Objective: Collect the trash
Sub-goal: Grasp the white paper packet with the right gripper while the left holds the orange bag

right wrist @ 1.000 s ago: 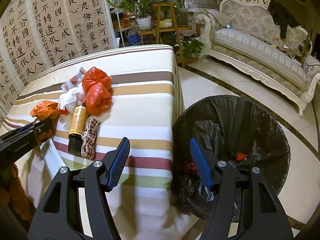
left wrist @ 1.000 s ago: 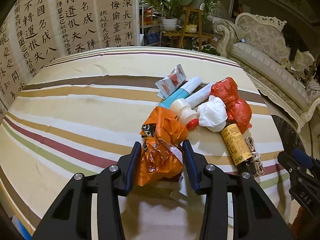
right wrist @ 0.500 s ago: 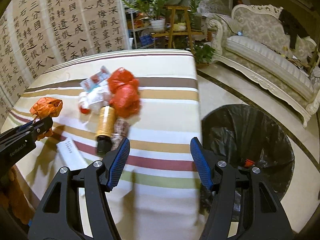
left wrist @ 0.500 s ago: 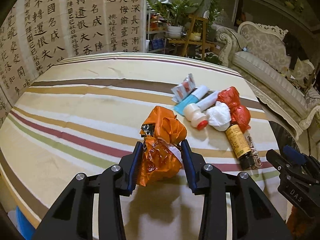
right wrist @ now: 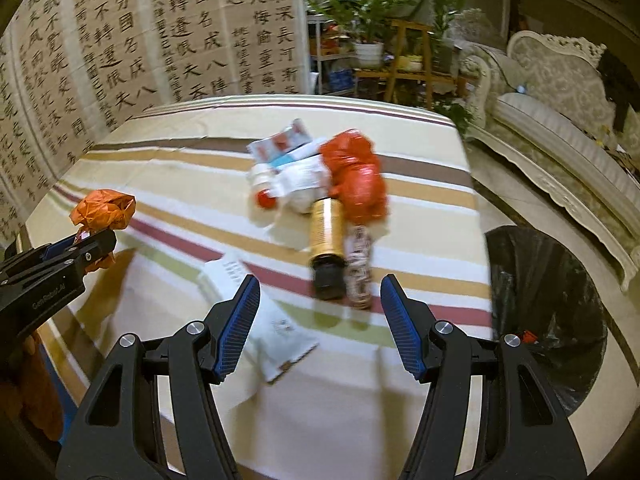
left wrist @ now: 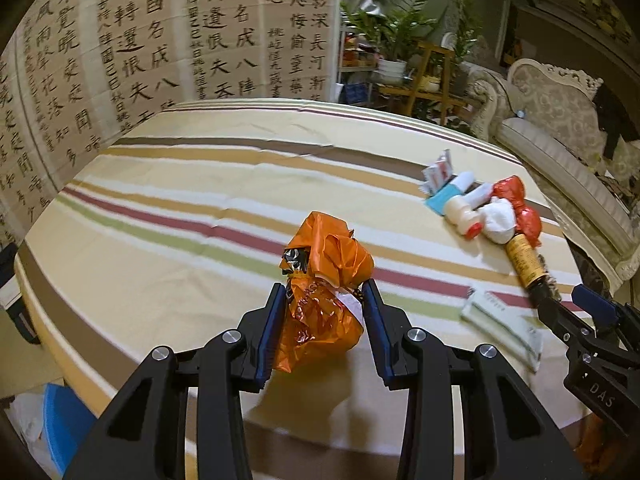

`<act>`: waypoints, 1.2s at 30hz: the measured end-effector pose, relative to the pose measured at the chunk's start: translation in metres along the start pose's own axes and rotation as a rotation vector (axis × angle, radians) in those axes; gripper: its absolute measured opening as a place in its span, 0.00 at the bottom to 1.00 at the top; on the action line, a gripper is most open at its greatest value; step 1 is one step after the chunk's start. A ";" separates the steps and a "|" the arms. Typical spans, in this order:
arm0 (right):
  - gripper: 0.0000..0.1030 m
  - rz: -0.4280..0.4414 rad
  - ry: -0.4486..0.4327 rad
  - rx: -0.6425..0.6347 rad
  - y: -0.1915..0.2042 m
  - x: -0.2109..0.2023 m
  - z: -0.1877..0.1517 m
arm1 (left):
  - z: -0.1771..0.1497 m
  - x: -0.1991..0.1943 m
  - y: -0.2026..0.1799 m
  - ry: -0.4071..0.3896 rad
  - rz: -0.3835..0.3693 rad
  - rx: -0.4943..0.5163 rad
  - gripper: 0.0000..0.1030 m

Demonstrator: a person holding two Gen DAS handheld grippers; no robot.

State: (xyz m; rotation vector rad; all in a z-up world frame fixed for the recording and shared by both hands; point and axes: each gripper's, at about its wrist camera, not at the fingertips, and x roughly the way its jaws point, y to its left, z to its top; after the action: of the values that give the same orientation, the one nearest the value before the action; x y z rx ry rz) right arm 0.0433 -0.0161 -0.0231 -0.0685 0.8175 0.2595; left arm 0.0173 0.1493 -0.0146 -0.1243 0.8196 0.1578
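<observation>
Left gripper (left wrist: pixel 324 320) is pinching the orange bag (left wrist: pixel 324 300) low on its crumpled body, pads (left wrist: pixel 267 334) pressed into both sides; the knotted top sticks up above the fingers. The bag hangs clear of the striped table (left wrist: pixel 180 184), off its near edge, left of the other trash. My read: light, soft, crinkly plastic that squashes under the pads and could slip if the film slides over what's inside. A hold on the bulk, as now, looks safer than one by the loose top.

Next along the near edge: a flat white packet (right wrist: pixel 276 320), lying directly ahead of the right gripper (right wrist: pixel 320 320). Thin and flat on cloth, so probably awkward to pinch; an edge or corner is likely the only purchase.

Right gripper's fingers are spread with nothing between them, hovering over the near edge.

Toward the right edge sits the main pile: red-and-white wrapper (right wrist: pixel 284 142), white bottle with red cap (right wrist: pixel 262 188), white wad (right wrist: pixel 300 196), red bag (right wrist: pixel 356 176), brown bottle (right wrist: pixel 327 240) on its side, and a coil of twine (right wrist: pixel 359 268) touching it. The brown bottle looks rigid and may roll; the twine is likely to snag.

Bin with black liner (right wrist: pixel 540 320) stands on the floor just off the table's right edge. To reach it the orange bag must cross the pile and the right gripper.
</observation>
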 end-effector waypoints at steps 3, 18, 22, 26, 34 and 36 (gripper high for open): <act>0.59 0.014 0.009 -0.022 0.011 0.001 -0.002 | -0.005 -0.002 0.011 0.003 0.016 -0.015 0.38; 0.59 0.049 0.102 -0.072 0.032 0.021 -0.006 | -0.015 -0.001 0.026 0.020 0.003 -0.045 0.38; 0.59 0.040 0.106 -0.093 0.035 0.024 -0.007 | -0.015 0.002 0.024 0.026 -0.008 -0.040 0.38; 0.58 0.029 0.105 -0.120 0.039 0.024 -0.007 | -0.016 0.005 0.020 0.030 -0.017 -0.033 0.38; 0.40 0.036 0.093 -0.152 0.043 0.021 -0.008 | -0.016 0.005 0.018 0.032 -0.024 -0.024 0.38; 0.37 0.036 0.089 -0.148 0.041 0.021 -0.009 | -0.017 0.004 0.018 0.031 -0.026 -0.023 0.38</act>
State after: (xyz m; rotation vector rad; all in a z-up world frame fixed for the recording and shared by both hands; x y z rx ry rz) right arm 0.0402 0.0267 -0.0431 -0.2054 0.8875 0.3531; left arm 0.0046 0.1649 -0.0301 -0.1590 0.8465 0.1415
